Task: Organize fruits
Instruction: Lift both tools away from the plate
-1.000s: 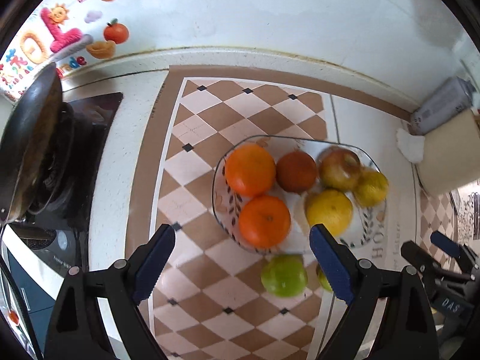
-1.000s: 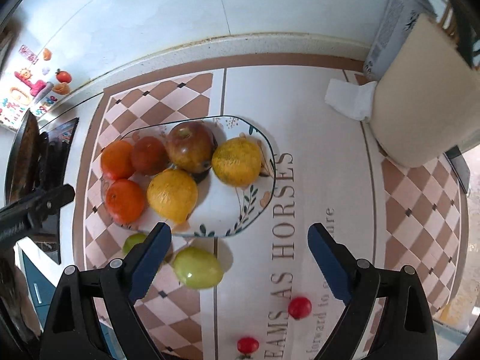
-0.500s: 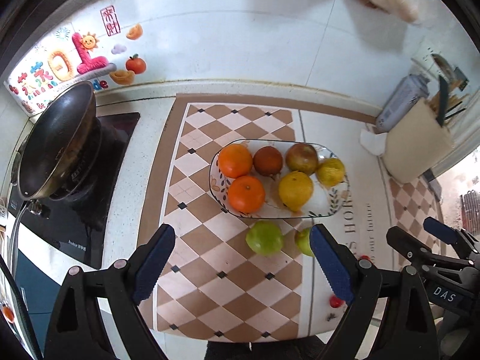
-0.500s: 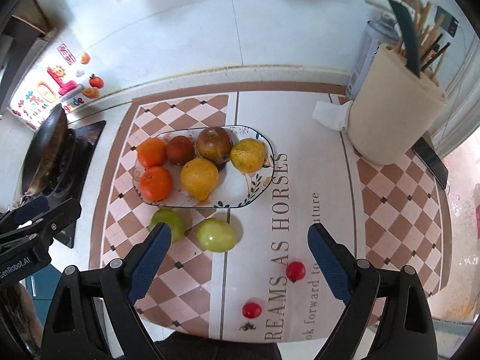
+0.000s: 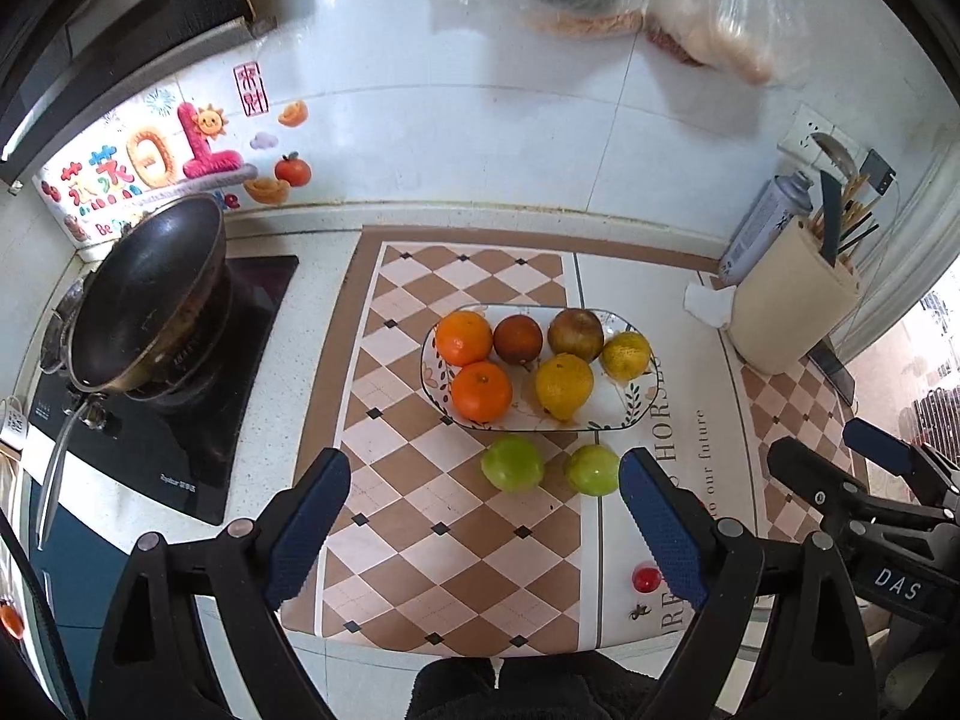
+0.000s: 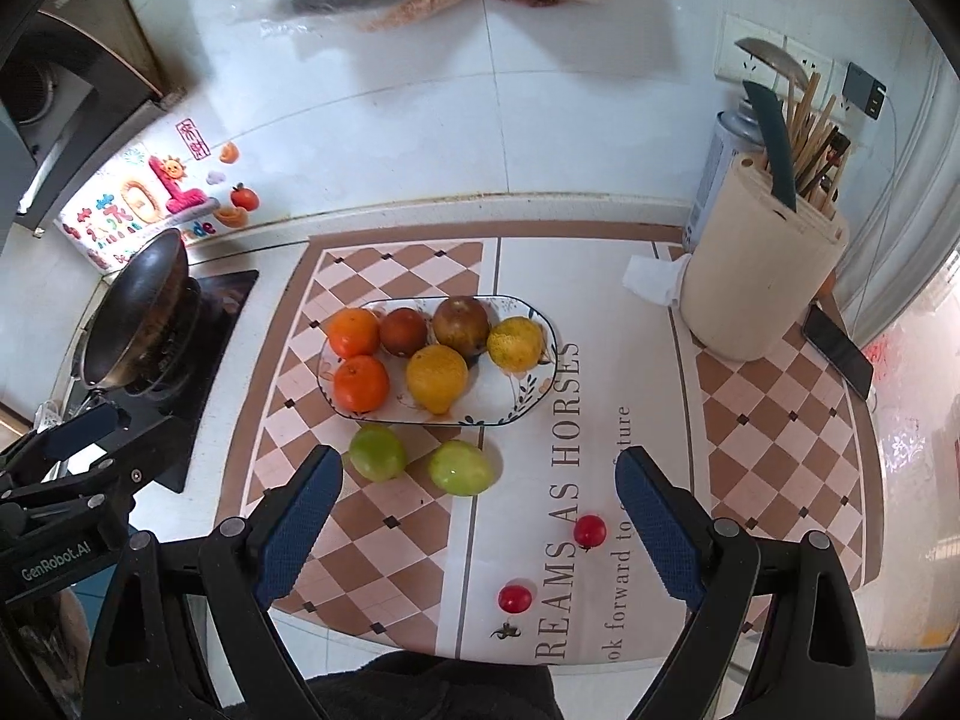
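Stretching across both views, a pale worktop (image 6: 600, 252) carries a checked brown-and-cream mat (image 6: 384, 516) that marks out the working area. At the far left a black wok (image 5: 144, 306) sits on a dark hob (image 5: 168, 420), well apart from the fruit and in no one's way. At the right rear a cream utensil holder (image 6: 756, 288) stands with a spray can (image 6: 714, 180) behind it and a crumpled tissue (image 6: 651, 279) at its foot. In the middle of the mat lies an oblong patterned plate (image 6: 528, 396) holding six fruits: two oranges, two dark reddish-brown fruits and two yellow citrus, packed towards its left and rear, which leaves bare space at its near right. Just beside the plate's near rim two green fruits (image 6: 378, 451) rest loose on the mat, close together. Nearer still, two small red tomatoes (image 6: 589, 531) lie apart on the printed strip. These four pieces appear to be what remains to gather. The left gripper (image 5: 485, 531) and right gripper (image 6: 479, 531) both hover above the near edge, jaws wide apart and holding nothing. Nothing blocks either from the green fruits.
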`<move>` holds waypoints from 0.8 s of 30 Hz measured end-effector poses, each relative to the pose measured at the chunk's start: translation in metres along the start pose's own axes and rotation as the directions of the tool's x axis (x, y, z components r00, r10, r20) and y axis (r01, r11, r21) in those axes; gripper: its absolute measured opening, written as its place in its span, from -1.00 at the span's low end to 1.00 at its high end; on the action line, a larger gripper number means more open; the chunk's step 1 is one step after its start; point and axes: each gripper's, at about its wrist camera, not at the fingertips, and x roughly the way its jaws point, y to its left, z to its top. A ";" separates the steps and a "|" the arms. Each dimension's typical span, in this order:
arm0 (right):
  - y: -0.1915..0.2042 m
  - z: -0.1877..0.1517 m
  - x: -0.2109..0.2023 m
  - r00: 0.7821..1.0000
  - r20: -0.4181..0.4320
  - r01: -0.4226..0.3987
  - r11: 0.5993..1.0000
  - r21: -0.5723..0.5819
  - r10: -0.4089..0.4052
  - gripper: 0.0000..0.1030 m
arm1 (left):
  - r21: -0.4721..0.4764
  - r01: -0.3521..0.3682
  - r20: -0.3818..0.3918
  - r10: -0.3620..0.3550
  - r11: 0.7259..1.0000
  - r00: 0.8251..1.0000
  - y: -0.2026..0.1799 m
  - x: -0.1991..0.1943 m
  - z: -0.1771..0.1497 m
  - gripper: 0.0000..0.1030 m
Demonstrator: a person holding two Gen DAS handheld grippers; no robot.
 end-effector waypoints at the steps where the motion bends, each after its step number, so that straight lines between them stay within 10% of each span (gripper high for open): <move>1: 0.000 0.000 -0.003 1.000 0.002 -0.005 1.000 0.002 0.005 0.84 | 0.001 -0.001 0.006 0.001 1.000 1.000 0.000 -0.003 0.001 0.78; 24: -0.030 0.015 0.062 0.986 -0.074 -0.143 0.986 0.081 0.149 0.84 | 0.013 -0.079 -0.052 0.079 0.997 0.996 -0.010 0.036 0.015 0.85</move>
